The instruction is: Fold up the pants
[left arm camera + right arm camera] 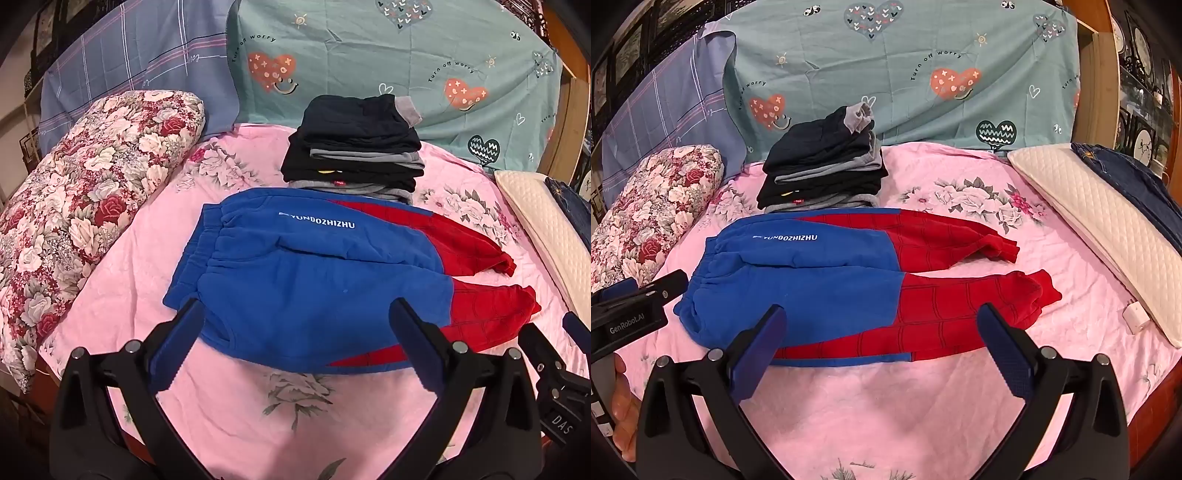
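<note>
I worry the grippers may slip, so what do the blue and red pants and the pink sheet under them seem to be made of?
Blue and red pants: they look like thick fleece or sweatshirt knit, matte and slightly fuzzy, with soft rounded folds and a gathered waistband.
Pink sheet: it looks like thin woven cotton or similar, matte, with fine creases and a printed flower pattern.

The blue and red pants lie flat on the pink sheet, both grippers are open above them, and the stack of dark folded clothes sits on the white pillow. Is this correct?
Not quite. The stack of dark folded clothes sits on the pink sheet, just behind the blue and red pants; the white pillow is apart, at the right. The right wrist view shows it. The rest stands.
</note>
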A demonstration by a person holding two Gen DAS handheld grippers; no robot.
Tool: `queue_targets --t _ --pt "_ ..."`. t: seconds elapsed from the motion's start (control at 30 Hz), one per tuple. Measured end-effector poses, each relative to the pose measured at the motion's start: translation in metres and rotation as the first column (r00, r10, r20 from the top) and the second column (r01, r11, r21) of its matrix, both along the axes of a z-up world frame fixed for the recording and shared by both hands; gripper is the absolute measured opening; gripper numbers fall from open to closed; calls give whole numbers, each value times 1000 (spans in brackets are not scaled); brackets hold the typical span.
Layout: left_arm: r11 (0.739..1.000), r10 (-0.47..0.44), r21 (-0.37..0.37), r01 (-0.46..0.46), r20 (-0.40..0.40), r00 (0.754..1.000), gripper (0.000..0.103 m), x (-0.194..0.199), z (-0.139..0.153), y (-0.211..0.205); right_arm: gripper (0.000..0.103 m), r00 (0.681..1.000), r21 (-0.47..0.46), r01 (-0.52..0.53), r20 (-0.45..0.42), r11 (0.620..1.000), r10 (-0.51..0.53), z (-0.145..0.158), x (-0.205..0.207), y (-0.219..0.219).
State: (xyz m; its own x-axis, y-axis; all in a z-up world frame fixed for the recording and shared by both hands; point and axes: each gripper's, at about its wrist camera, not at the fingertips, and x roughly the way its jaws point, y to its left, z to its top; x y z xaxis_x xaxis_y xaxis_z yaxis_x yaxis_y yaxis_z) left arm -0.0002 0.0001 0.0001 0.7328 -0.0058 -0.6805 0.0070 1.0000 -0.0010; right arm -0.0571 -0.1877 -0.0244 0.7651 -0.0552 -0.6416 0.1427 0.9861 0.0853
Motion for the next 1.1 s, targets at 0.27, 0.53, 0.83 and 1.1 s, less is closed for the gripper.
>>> queue_targets --t 0.27,0.53,0.83,1.1 --pt "1000 1 -8 -1 -10 1000 101 0 0 0 102 1000 2 -1 -1 1000 1 1 0 -1" --pt "1000 6 -7 -6 -15 1000 101 -2 -4 0 102 1000 0 -2 0 1000 2 1 -1 0" --pt "1000 15 -16 -15 -25 1000 101 -2 -8 11 102 1000 -2 -8 -4 1000 8 0 -3 4" --pt "1000 15 -11 -15 -26 1000 101 -1 -9 10 102 1000 0 -14 -8 1000 14 -2 1 7"
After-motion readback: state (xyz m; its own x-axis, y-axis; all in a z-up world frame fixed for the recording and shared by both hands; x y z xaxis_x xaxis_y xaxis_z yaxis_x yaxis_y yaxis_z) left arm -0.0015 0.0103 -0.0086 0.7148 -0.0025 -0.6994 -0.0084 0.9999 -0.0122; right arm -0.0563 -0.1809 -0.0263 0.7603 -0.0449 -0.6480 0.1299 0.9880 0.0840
